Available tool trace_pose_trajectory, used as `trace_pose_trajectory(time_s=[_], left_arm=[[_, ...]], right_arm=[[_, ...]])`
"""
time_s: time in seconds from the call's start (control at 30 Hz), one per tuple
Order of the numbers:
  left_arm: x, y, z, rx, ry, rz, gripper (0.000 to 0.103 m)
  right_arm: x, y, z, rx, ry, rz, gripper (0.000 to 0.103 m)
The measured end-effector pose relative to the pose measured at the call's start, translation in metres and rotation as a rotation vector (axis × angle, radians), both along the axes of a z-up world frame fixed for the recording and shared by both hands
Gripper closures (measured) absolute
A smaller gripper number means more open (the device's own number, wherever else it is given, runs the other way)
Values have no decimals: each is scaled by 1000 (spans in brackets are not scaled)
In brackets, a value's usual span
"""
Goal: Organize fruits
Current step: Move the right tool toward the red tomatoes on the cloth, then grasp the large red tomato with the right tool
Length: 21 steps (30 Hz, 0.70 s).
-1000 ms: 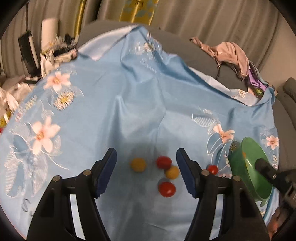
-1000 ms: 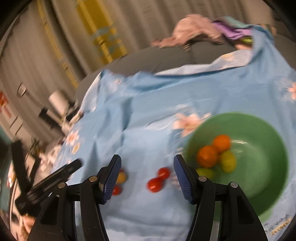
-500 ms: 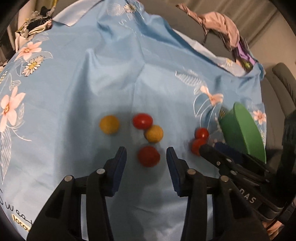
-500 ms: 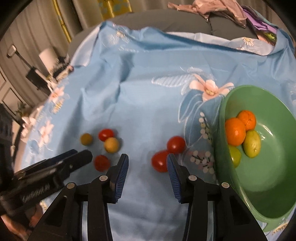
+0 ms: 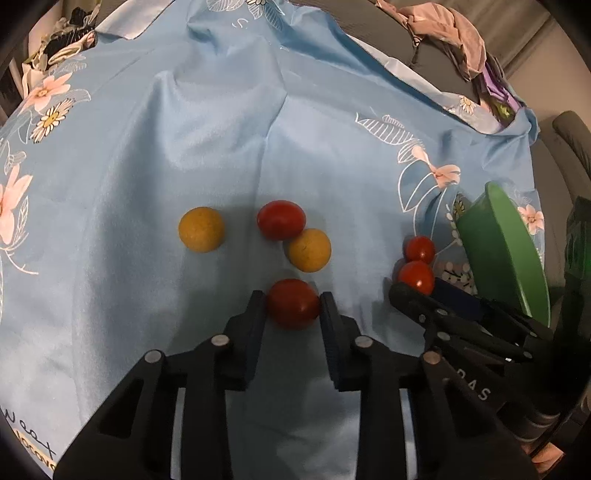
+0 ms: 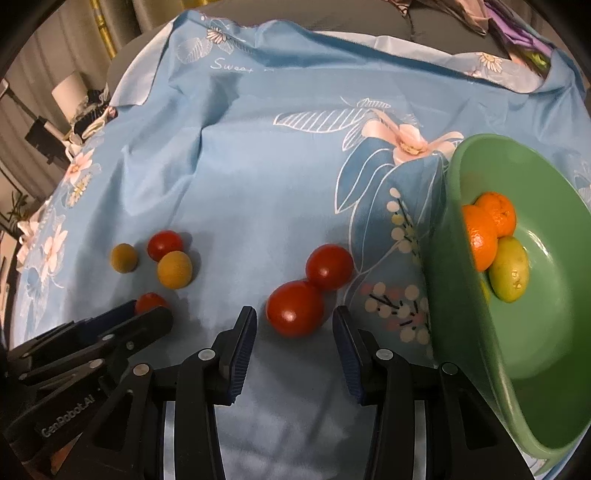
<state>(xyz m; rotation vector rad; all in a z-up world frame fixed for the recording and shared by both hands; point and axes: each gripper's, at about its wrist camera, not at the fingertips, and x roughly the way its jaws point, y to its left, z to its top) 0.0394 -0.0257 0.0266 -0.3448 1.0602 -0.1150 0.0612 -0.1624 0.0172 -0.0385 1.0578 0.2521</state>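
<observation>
Small fruits lie on a blue flowered cloth [image 5: 221, 129]. My left gripper [image 5: 293, 304] has closed on a red tomato [image 5: 293, 303], both pads touching it on the cloth. Beyond it lie a yellow fruit [image 5: 309, 250], another red tomato [image 5: 281, 220] and a second yellow fruit [image 5: 201, 229]. My right gripper [image 6: 293, 319] is open, with a red tomato [image 6: 294, 308] between its fingertips and another [image 6: 329, 266] just behind it. A green bowl [image 6: 554, 332] at the right holds two oranges [image 6: 493, 221] and a greenish fruit [image 6: 511, 268].
The cloth [image 6: 258, 147] covers a rounded grey surface and is creased. Clothes [image 5: 454, 33] are piled at the back right. Clutter [image 6: 74, 110] stands off the left edge. The two grippers sit close side by side.
Both grippers have come down and forward to the fruits. The left jaws have narrowed onto the near red tomato. The right gripper has moved up to the pair of tomatoes beside the bowl.
</observation>
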Motion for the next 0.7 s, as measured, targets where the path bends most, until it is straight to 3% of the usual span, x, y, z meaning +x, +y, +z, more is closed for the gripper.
trace_pose_trajectory(time_s=[0.13,0.23,0.5,0.7], left_arm=[[-1,0,0,8,-7,5,75],[-1,-1,1,13,-10,6,75],[-2,-7,13,19,-61,8,75],[-9,-8,31,0,-124,21,75]], right_arm=[[0,5,-3,-14,-10,8,58],[2,5,-3,-18,-17,-1,68],[1,4,2,41,-22,5,69],[-8,0,21,105,-77,20,69]])
